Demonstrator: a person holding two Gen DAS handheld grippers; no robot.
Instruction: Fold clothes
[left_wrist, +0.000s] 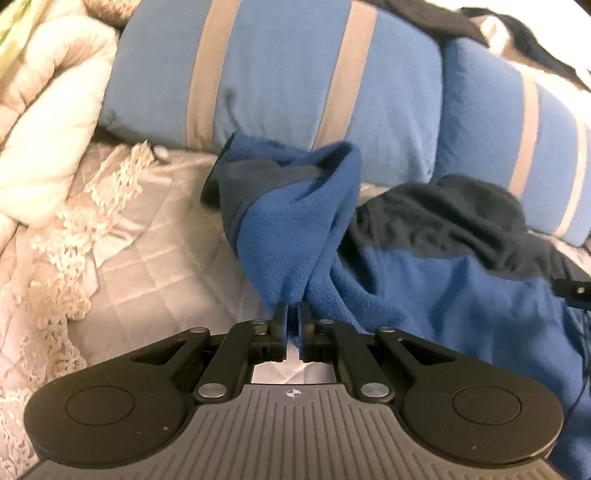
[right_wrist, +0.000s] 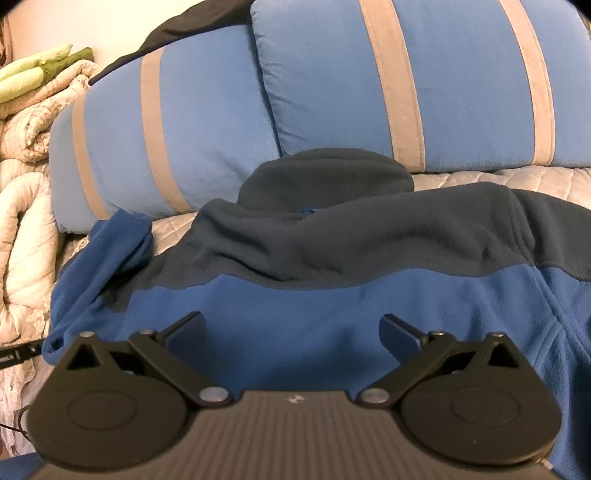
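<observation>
Quilted bed (left_wrist: 155, 266), striped pillows (left_wrist: 280, 74) behind. Blue fleece jacket (right_wrist: 332, 302) spread across it, sleeve (left_wrist: 295, 229) pinched in left claw (left_wrist: 293, 314). Right claw (right_wrist: 291, 332) apart, hovering over body. Best carried inward, laid flat across chest, seam kept straight.

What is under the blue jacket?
The jacket lies on a quilted bedspread, which shows bare beside it. Whatever else lies beneath is covered.
</observation>
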